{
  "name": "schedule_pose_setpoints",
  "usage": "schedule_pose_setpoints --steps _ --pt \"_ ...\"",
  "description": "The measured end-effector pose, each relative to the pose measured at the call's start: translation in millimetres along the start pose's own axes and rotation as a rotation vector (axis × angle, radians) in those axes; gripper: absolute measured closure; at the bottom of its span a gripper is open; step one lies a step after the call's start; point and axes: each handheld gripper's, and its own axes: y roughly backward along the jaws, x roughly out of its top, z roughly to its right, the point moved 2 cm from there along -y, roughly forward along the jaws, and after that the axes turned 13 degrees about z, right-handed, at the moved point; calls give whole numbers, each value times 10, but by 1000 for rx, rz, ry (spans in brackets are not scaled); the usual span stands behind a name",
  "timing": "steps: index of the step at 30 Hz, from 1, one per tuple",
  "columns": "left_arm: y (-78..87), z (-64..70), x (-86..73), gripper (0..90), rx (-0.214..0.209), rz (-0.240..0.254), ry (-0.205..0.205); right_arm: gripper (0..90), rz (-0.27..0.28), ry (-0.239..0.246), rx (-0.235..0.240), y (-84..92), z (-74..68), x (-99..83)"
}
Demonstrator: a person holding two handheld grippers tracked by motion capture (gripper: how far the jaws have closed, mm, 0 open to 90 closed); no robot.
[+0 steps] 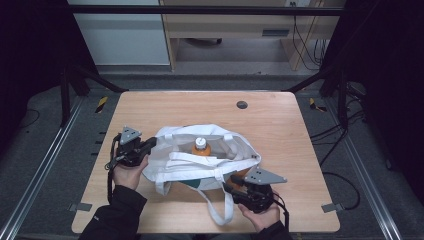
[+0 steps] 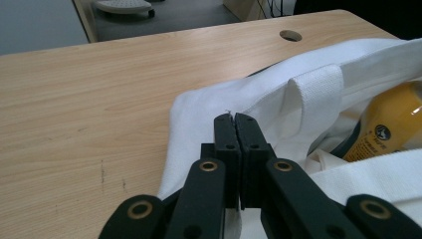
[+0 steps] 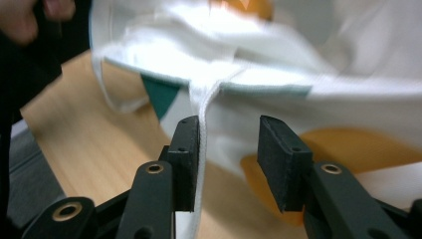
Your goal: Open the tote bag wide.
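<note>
Jaws of the left gripper clamp the white canvas tote bag's rim at frame centre, keeping it open around the orange bottle, while right gripper jaws stand parted around its strap.

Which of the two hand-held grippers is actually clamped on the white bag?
The left hand-held gripper: its jaws are shut on the white tote bag's rim. The right hand-held gripper has open jaws, a strap lying loose between them.

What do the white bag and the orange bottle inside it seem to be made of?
Bag: probably woven cotton canvas, matte; coarse weave on the strap, soft folds. Bottle: likely clear glossy plastic holding an orange drink, with a white cap and a printed label; glass cannot be excluded.
</note>
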Motion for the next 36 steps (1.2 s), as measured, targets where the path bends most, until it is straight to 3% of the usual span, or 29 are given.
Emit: schedule_pose_setpoints --steps 1,2,4,7,8,9,10,12,13,14,15,17,18,19,22,24,25,28,32,36 --pt "14 18 5 891 -1 7 -8 608 55 26 -29 68 51 144" --pt "14 18 5 891 -1 7 -8 608 55 26 -29 68 51 144" --pt "28 27 7 891 -6 7 -14 588 127 35 -69 137 133 373" --pt "36 30 5 891 -13 13 -13 560 158 65 -105 130 193 521" --pt "38 29 4 891 -15 14 -11 515 180 108 -148 73 257 657" --pt "40 28 4 891 -15 14 -11 515 180 108 -148 73 257 657" --pt "40 27 4 891 -17 15 -10 432 169 139 -184 -46 343 756" --pt "39 26 3 891 -20 16 -9 424 157 140 -198 -121 389 784" --pt "36 25 3 891 -20 16 -11 427 124 134 -202 -275 488 797" --pt "36 25 3 891 -20 16 -11 427 124 134 -202 -275 488 797" --pt "28 27 2 891 -27 16 -10 497 87 119 -188 -415 568 775" --pt "23 30 3 891 -28 13 -15 540 79 124 -188 -458 599 767" --pt "16 33 3 891 -26 10 -21 668 62 132 -195 -492 627 768" --pt "-3 29 5 891 -32 11 -12 885 30 170 -226 -509 686 771" --pt "-26 44 20 891 -38 12 -13 891 23 139 -218 -534 782 775" --pt "-62 85 41 891 -29 8 -37 892 4 124 -236 -589 862 753" --pt "-100 126 56 891 -18 9 -68 894 -18 117 -253 -658 937 709" --pt "-143 139 62 891 -14 3 -71 894 -31 98 -271 -751 1043 640" --pt "-280 109 1 891 3 -39 -71 894 -63 88 -284 -876 1139 530" --pt "-474 9 -203 891 30 -108 -45 894 -110 47 -298 -1096 1204 288"
